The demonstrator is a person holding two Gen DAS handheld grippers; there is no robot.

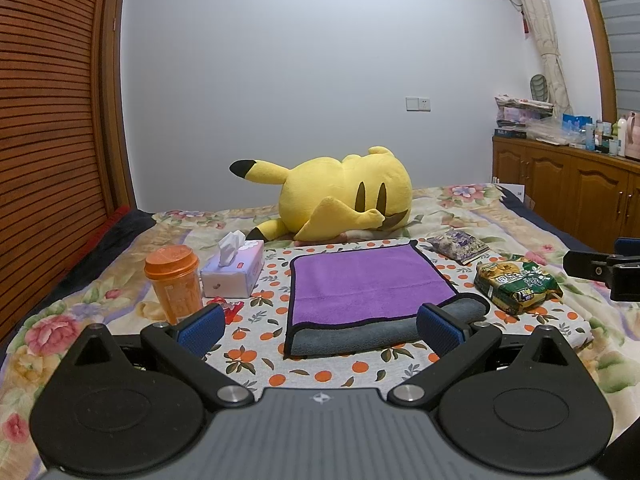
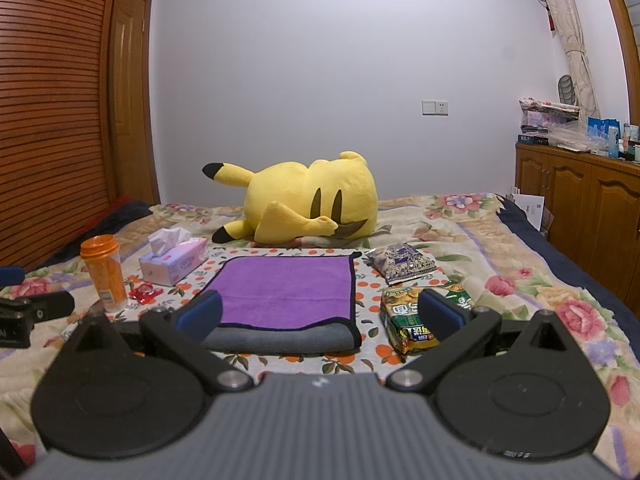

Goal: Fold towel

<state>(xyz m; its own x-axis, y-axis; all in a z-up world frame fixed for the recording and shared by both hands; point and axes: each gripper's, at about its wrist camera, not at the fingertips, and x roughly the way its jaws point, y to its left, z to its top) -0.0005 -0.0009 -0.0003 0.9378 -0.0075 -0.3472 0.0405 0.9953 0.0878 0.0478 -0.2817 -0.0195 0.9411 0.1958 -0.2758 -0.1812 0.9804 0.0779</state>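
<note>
Both grippers are wide open and holding nothing — left gripper and right gripper hover at the near edge of the towel. It lies flat on the orange-print cloth on the bed, between the tissue box and the snack bag. Looks like one fold is done already: purple layer on top, grey strip poking out along the near edge. Next move, I'd guess, is pinching two corners for another fold. Towel looks roughly square — maybe slightly longer left-to-right, near edge facing the grippers.
</note>
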